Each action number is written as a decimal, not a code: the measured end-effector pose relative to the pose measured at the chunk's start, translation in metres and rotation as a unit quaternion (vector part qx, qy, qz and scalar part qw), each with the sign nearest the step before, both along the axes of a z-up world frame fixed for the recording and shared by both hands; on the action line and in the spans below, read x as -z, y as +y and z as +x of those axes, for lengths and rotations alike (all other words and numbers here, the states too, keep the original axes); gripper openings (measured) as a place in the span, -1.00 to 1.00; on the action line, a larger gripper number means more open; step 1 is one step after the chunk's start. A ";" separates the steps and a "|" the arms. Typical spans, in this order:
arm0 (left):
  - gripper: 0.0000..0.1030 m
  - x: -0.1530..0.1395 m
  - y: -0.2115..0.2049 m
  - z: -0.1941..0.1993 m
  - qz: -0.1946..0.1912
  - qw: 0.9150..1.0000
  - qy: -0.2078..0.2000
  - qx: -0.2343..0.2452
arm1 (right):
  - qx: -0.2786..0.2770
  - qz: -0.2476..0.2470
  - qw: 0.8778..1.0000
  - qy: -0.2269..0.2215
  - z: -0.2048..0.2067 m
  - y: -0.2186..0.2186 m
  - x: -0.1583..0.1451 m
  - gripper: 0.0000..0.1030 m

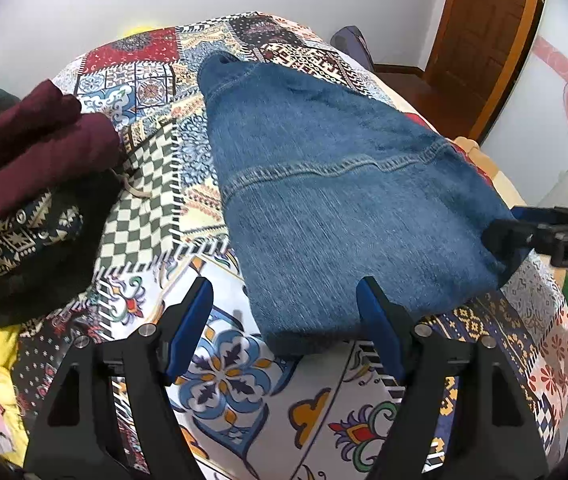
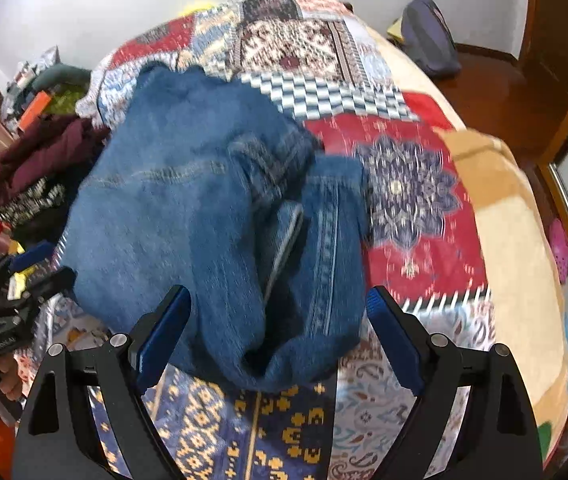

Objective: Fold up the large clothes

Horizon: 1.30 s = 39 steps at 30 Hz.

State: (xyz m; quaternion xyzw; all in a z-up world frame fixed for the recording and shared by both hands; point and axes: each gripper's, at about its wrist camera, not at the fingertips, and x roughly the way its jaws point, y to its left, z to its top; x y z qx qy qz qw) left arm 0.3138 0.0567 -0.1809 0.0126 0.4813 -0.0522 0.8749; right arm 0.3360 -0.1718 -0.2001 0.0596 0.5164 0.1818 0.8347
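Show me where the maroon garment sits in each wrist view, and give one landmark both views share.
Left wrist: the maroon garment lies at the left edge, on top of a black patterned cloth.
Right wrist: it is at mid-left, smaller, beyond the jeans' left side.
Shared landmark: the folded jeans on the patchwork bedspread.

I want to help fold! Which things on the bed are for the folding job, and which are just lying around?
For the job:
- blue jeans, folded on the patchwork bedspread
- left claw and right claw, both open

Just lying about:
- maroon garment atop the black patterned one
- backpack on the floor
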 end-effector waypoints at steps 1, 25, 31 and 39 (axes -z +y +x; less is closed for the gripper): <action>0.44 -0.002 0.002 0.002 0.002 1.000 -0.003 -0.004 | 0.002 0.006 1.000 -0.002 0.003 -0.001 -0.002 0.70; 0.70 0.068 0.056 0.103 -0.300 0.942 0.138 -0.063 | -0.047 0.185 0.971 0.141 0.084 -0.002 0.073 1.00; 0.71 0.076 0.045 0.114 -0.307 0.939 0.143 -0.058 | -0.055 0.187 0.970 0.146 0.092 0.014 0.073 0.85; 0.49 0.070 0.028 0.134 -0.280 0.949 0.141 -0.042 | -0.052 0.229 0.957 0.169 0.092 0.007 0.072 0.24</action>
